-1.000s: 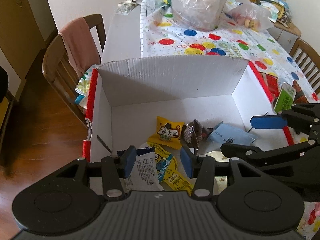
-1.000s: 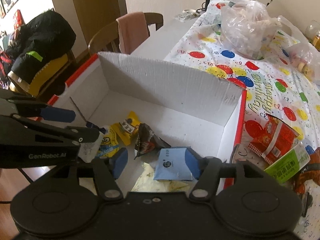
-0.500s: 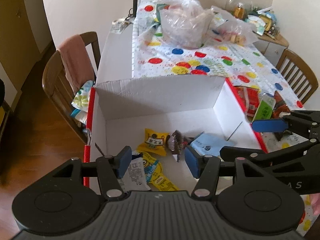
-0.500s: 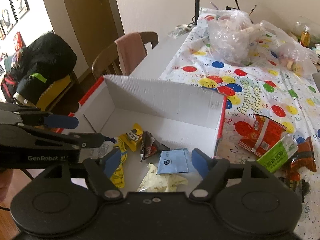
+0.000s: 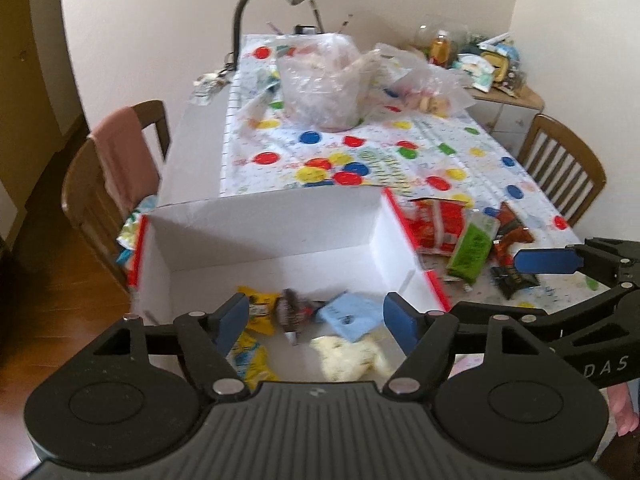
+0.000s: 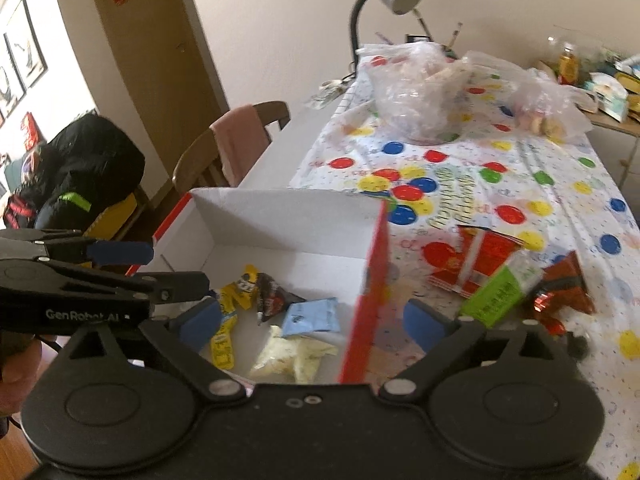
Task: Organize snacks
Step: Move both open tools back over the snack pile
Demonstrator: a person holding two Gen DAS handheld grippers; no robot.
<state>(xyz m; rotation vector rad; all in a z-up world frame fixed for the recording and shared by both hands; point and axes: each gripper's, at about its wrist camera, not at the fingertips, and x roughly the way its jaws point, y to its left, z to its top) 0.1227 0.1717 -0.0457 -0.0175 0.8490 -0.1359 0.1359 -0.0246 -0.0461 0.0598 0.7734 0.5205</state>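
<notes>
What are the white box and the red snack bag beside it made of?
The white box looks like matte corrugated cardboard: fluting lines show on its inner wall. The red snack bag seems to be glossy plastic or foil film, crinkled and catching glare.

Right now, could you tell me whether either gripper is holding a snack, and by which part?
Nothing is held. The left gripper and the right gripper are both open and empty above the box.
</notes>
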